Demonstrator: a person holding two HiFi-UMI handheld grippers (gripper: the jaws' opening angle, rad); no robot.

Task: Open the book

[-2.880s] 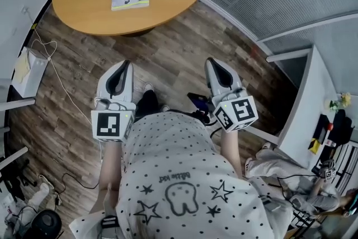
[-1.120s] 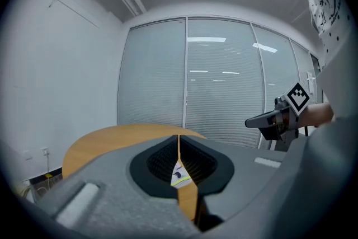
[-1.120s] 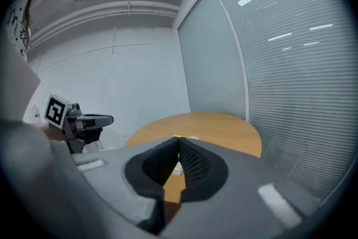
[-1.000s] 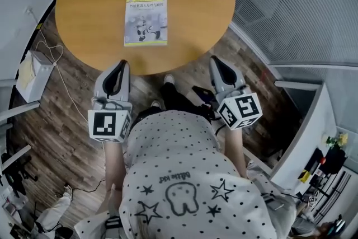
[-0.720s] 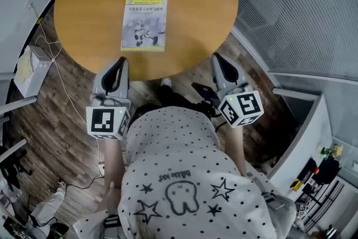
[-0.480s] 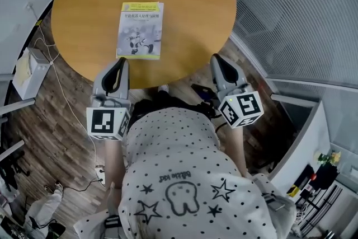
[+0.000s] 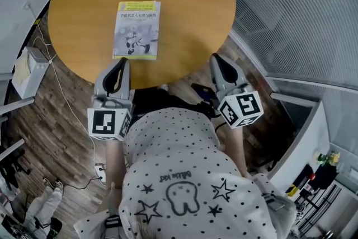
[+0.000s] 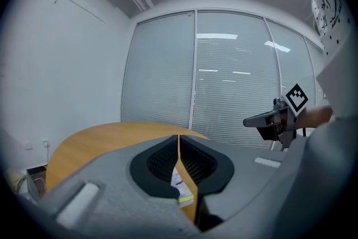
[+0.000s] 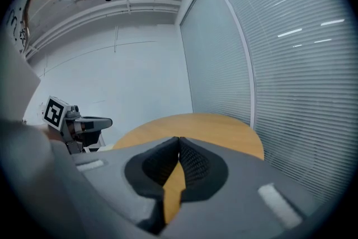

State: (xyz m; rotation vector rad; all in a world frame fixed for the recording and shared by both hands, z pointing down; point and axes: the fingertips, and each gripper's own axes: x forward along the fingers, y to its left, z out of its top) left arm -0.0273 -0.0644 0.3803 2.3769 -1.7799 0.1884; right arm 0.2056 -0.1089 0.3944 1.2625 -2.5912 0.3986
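The book (image 7: 137,29) lies closed, cover up, on the round wooden table (image 7: 184,3), left of the table's middle and close to its near edge. My left gripper (image 7: 121,60) is shut and empty, with its tip at the table's near rim just below the book. In the left gripper view the jaws (image 8: 179,137) meet, and a sliver of the book (image 8: 178,181) shows beneath them. My right gripper (image 7: 215,58) is shut and empty at the rim, well right of the book. In the right gripper view its jaws (image 9: 178,139) touch over the tabletop (image 9: 212,126).
A white box (image 7: 25,73) and loose cables (image 7: 61,99) lie on the wood floor left of the table. A glass wall with blinds (image 7: 291,14) runs along the right. A white desk (image 7: 305,140) stands at the lower right.
The person has walked up to the table, so the table and book have come closer. Both grippers now sit at the table's near edge, and both stayed shut.
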